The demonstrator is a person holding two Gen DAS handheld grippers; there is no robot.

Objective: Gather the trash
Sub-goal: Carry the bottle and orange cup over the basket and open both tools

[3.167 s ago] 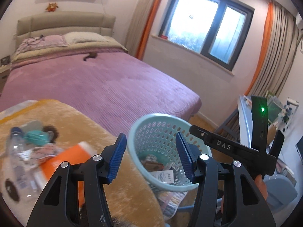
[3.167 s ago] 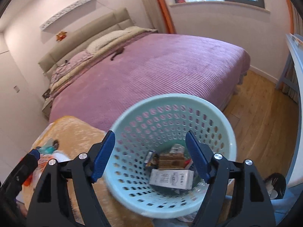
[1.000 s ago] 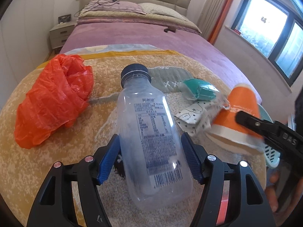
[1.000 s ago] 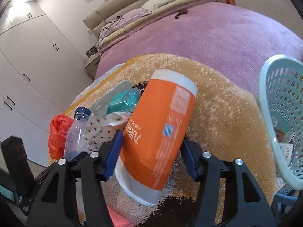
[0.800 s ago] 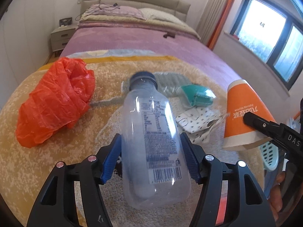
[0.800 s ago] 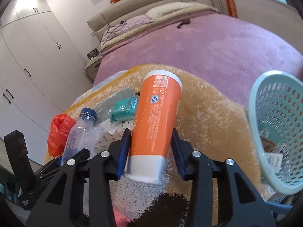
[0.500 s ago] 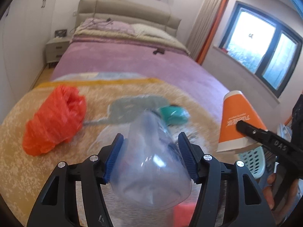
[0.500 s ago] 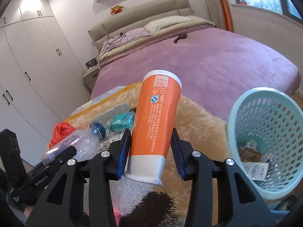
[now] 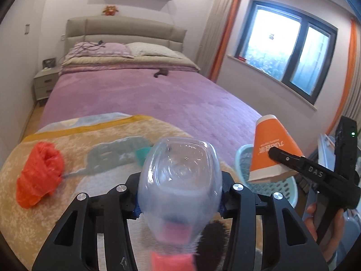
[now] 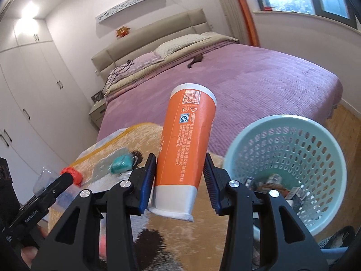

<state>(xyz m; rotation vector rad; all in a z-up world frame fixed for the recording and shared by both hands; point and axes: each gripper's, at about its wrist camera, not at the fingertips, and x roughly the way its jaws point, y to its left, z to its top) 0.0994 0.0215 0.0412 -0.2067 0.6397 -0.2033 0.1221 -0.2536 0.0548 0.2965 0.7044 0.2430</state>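
Where a second ago the bottle (image 9: 179, 180) and cup (image 10: 183, 151) lay on the blanket (image 9: 94, 135), we now hold both lifted clear of it. Our left gripper (image 9: 179, 199), jaws just closing further, pinches the bottle, its base tipped toward the camera. Our right gripper (image 10: 180, 176) clamps the cup beside the basket (image 10: 291, 122), which holds earlier trash. The orange bag (image 9: 39, 176) stays on the blanket.

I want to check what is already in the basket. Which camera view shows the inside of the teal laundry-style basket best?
The right wrist view: the teal basket faces the camera open, with cartons visible at its bottom. In the left wrist view only part of its rim and wall shows, mostly hidden behind the orange cup.
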